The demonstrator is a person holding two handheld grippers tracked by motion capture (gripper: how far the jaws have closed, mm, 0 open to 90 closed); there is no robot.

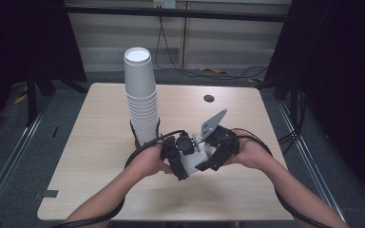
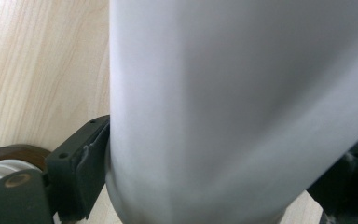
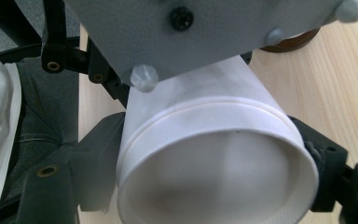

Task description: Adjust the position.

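Note:
A white paper cup (image 1: pixel 193 160) is held on its side above the table's near middle, between both grippers. My left gripper (image 1: pixel 177 159) comes from the left and is shut on the cup's body (image 2: pixel 233 93), its black jaws pressing either side. My right gripper (image 1: pixel 215 153) comes from the right and is shut on the cup near its open rim (image 3: pixel 214 140), with the mouth facing that camera. A grey plate (image 3: pixel 191 32) hides the cup's far end in the right gripper view. A tall stack of white cups (image 1: pixel 141 95) stands upright just behind my left hand.
The light wooden table (image 1: pixel 90 156) has a dark round cable hole (image 1: pixel 209 98) at its back middle. Black cables trail from both grippers along the person's forearms. Dark frame legs and floor cables lie beyond the table's far edge.

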